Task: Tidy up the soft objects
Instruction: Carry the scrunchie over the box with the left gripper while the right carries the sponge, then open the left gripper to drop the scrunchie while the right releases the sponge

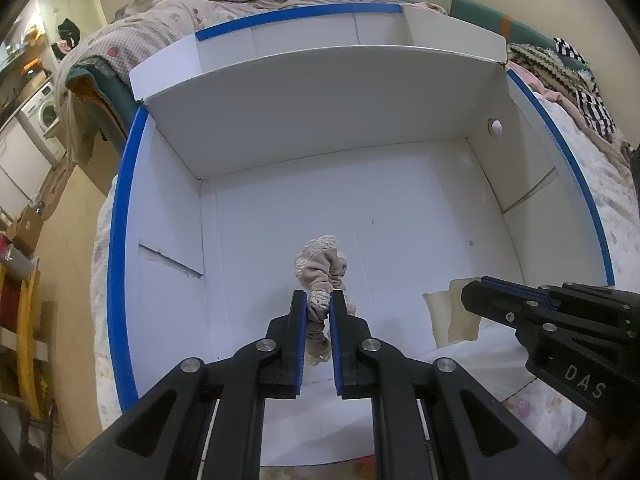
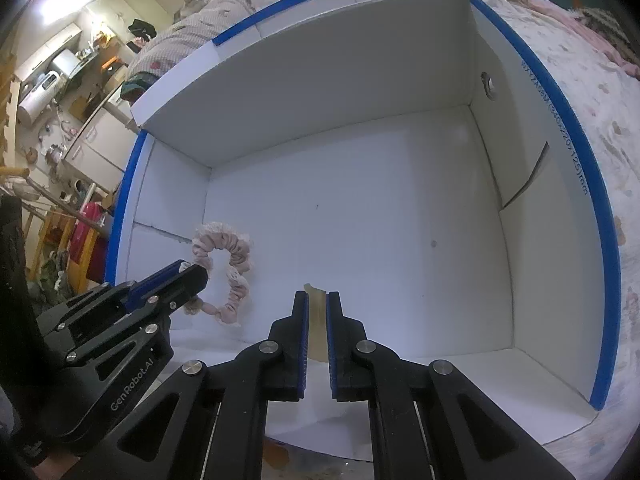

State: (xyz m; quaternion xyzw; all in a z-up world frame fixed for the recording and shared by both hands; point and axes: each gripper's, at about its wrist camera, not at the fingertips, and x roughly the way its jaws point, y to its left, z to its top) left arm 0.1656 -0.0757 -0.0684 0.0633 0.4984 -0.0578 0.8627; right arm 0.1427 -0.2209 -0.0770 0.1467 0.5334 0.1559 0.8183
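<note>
A: Both tools are down inside the white box [image 1: 340,216] with the blue rim, and that box sits on a bed [image 1: 600,208] with a floral cover.

B: The left hand-held gripper [image 1: 319,300] is clenched on a scrunchie [image 1: 326,268], beige fabric with a cream lace edge. The loop pokes out past the fingertips over the box floor.

A: From the other camera you see the ring shape nicely: the scrunchie [image 2: 230,272] hangs from the left hand-held gripper [image 2: 192,270] at the left side of the box, near the left wall.

B: And the right hand-held gripper [image 2: 317,300]?

A: Clamped too, on a flat cream cloth piece [image 2: 316,320]. A thin strip of it runs between the blue pads [image 2: 304,340].

B: The left view gives more of it: the cream cloth piece [image 1: 452,312] droops below the right hand-held gripper [image 1: 472,294] towards the box floor. Whether it touches the floor, I can't tell.

A: The two soft things are well apart, scrunchie left, cloth right, with bare white floor between them.
</note>
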